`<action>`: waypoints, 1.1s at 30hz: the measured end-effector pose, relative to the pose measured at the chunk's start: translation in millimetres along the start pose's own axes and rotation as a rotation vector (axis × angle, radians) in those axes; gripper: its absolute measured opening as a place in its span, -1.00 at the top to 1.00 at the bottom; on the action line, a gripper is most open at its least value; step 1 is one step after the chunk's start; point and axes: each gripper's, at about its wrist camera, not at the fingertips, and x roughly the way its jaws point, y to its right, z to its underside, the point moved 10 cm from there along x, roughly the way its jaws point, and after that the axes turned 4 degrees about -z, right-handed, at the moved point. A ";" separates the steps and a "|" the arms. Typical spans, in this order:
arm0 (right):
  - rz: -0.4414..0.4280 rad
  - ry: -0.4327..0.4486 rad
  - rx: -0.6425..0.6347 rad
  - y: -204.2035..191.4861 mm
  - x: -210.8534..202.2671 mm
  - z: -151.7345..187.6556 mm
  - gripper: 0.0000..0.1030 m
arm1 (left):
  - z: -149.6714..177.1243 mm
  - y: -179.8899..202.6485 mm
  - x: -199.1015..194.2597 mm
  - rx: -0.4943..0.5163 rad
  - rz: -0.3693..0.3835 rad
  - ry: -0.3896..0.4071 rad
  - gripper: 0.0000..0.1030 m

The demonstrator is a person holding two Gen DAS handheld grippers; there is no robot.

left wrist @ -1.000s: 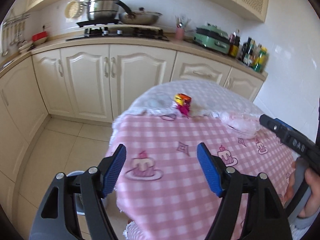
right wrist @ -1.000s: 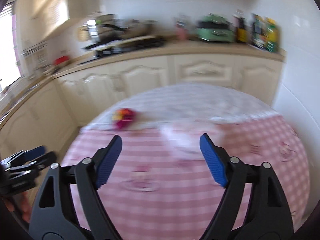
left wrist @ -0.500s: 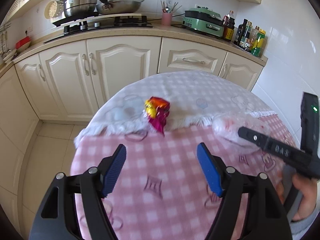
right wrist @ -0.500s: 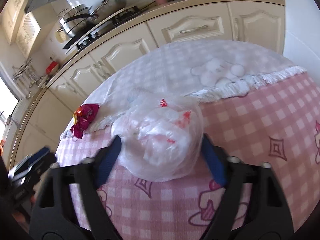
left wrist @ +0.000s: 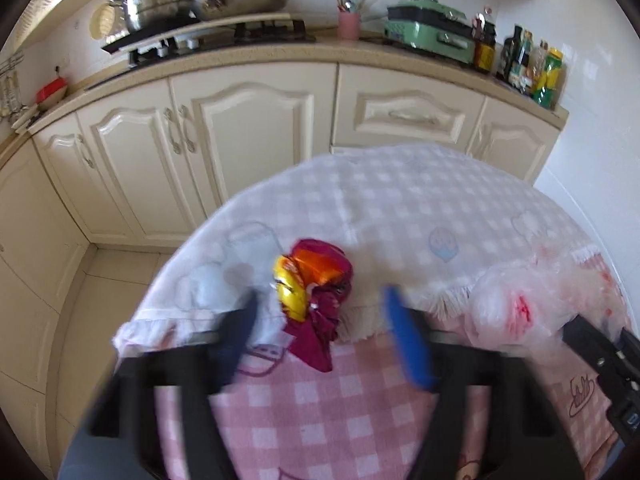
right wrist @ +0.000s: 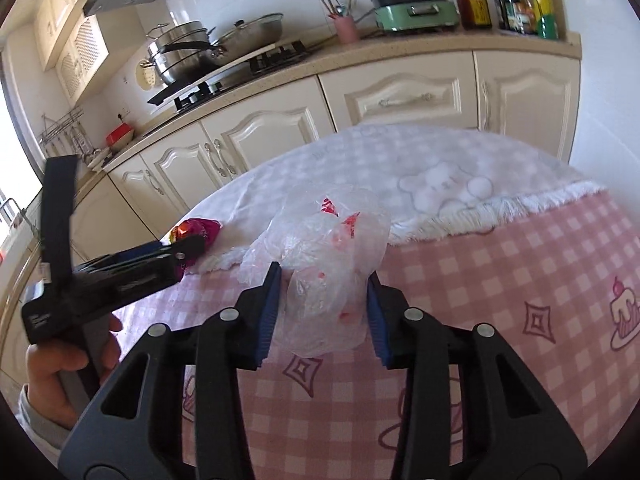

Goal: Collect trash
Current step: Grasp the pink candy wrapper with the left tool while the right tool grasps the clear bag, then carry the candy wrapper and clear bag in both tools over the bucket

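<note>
A crumpled magenta, orange and yellow snack wrapper [left wrist: 316, 296] lies on the round table where the white cloth meets the pink checked cloth. My left gripper [left wrist: 320, 332] is open, its blurred blue fingers on either side of the wrapper. A clear plastic bag with red print [right wrist: 328, 264] lies to the right; it also shows in the left wrist view [left wrist: 516, 308]. My right gripper [right wrist: 324, 304] has its blue pads against both sides of the bag. The left gripper [right wrist: 176, 254] and the wrapper [right wrist: 196, 232] show at the left of the right wrist view.
The table [right wrist: 500, 280] stands before cream kitchen cabinets [left wrist: 248, 132]. The counter holds pots on a stove [left wrist: 192, 8], a pink utensil cup [left wrist: 348, 24], a green appliance [left wrist: 432, 32] and bottles [left wrist: 532, 68]. Tiled floor [left wrist: 100, 276] lies to the left.
Both grippers moved forward. The left fingers now flank the wrapper. The right jaws narrowed onto the plastic bag.
</note>
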 end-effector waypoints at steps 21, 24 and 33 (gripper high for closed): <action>-0.016 0.104 -0.138 -58.4 -48.1 -14.0 0.27 | 37.6 -40.9 -125.5 -0.016 0.097 0.132 0.61; -0.065 0.121 -0.181 -98.8 -65.0 -13.1 0.27 | 44.2 -61.6 -148.7 -0.046 0.101 0.159 0.61; -0.226 0.090 -0.302 -240.3 -69.6 23.2 0.27 | 94.7 -164.7 -208.7 -0.137 0.034 0.214 0.61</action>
